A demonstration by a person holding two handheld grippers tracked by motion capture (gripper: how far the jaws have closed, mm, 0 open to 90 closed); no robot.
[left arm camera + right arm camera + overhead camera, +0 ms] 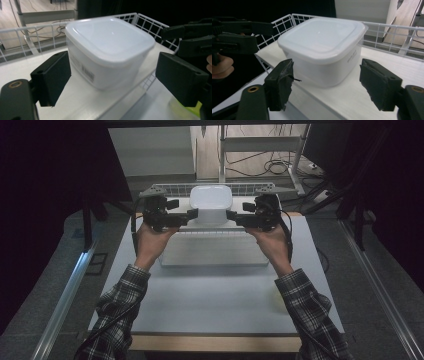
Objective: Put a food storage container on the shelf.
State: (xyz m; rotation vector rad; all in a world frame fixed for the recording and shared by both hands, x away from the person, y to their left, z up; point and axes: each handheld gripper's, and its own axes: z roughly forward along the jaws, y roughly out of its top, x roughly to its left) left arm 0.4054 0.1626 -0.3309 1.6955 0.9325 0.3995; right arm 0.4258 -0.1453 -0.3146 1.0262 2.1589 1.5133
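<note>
White plastic, lidded and squarish, the container (210,204) stands on the shelf (215,251) of the white wire rack (170,188), squarely between the two tools and no nearer one than the other. Left gripper (191,215) and right gripper (231,215) face each other across it, level, jaws apart and off its walls, so it appears just set down or about to be clasped from both sides.

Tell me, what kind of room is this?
Probably a lab or workshop bench set up for recording handling trials. A person holds the left gripper and right gripper beside a white lidded container on a wire-edged shelf, with loose cables on the floor.
</note>
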